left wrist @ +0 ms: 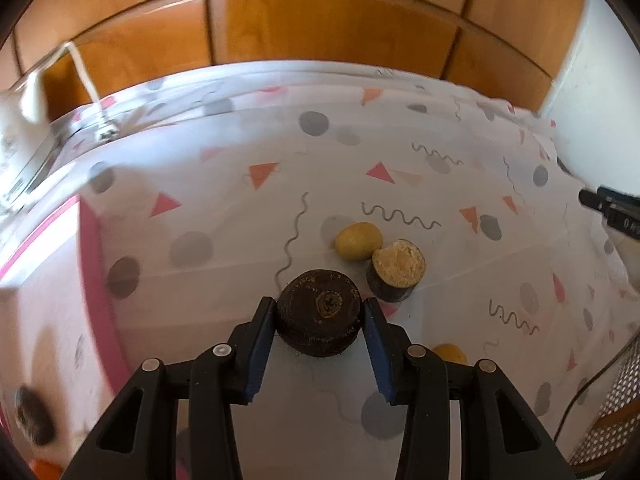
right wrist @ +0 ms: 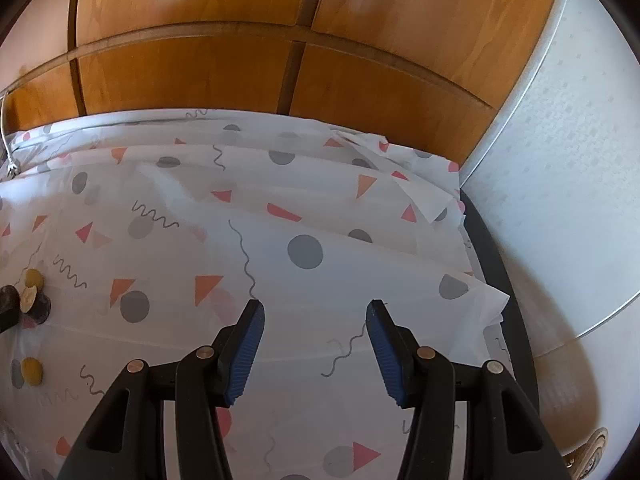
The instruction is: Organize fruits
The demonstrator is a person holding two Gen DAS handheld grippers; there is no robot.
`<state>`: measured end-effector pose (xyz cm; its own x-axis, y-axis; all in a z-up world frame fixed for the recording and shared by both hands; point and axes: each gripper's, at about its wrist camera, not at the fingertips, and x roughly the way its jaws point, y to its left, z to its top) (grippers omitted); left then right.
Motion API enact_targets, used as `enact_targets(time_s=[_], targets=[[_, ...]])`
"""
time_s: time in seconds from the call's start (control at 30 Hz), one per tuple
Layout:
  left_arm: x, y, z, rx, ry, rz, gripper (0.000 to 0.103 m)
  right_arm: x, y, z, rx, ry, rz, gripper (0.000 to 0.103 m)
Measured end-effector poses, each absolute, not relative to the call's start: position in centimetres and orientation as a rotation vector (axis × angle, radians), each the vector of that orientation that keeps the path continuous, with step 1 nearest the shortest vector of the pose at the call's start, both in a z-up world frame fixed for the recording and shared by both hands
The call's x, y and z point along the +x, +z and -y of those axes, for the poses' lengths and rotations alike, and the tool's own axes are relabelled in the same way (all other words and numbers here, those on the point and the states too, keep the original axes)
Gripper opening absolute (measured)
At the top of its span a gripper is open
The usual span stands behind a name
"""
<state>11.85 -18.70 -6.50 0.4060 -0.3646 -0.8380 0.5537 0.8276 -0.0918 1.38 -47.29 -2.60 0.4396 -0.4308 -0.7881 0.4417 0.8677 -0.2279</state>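
Fruit pieces lie scattered on a counter covered by a white tablecloth point(left wrist: 224, 208) printed with grey dots, pink and orange triangles and squiggles.

Left hand-held gripper point(left wrist: 319, 310): its blue-padded jaws sit against both sides of a dark brown round fruit point(left wrist: 319, 312), stem scar facing up, and grip it; the fruit's lower edge rests on or just above the cloth, I cannot tell which.

Just beyond it to the right, a cut fruit half point(left wrist: 396, 274) with dark skin and pale yellow flesh stands tilted. A small yellow fruit point(left wrist: 358, 241) touches it on the far left side. Another yellow fruit point(left wrist: 450, 353) lies nearer, partly hidden behind the right jaw.

Near left: a pink-rimmed white tray point(left wrist: 86, 248), blurred, with one dark round fruit point(left wrist: 32, 414) in it.

Right hand-held gripper point(right wrist: 315, 312): jaws apart, nothing between them, over bare cloth well to the right of the fruits. In its view the group shows at the far left edge: cut half point(right wrist: 34, 302), yellow fruit point(right wrist: 33, 278), the lone yellow one point(right wrist: 32, 370).

Far side: a wooden panelled cabinet point(left wrist: 332, 24). Right: a white wall point(right wrist: 560, 200).
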Motion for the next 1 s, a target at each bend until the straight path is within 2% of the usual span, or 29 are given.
enact_targets(time_s=[0.43, 1.0], targets=[[8.4, -1.8, 12.9, 0.139, -0.413, -0.811, 0.044, 1.9, -3.1, 44.3, -0.077, -0.425, -0.983, 0.054], [6.6, 0.0, 4.2, 0.027, -0.230, -0.761, 0.044, 1.9, -3.3, 43.1, -0.111, -0.425, -0.976, 0.054]])
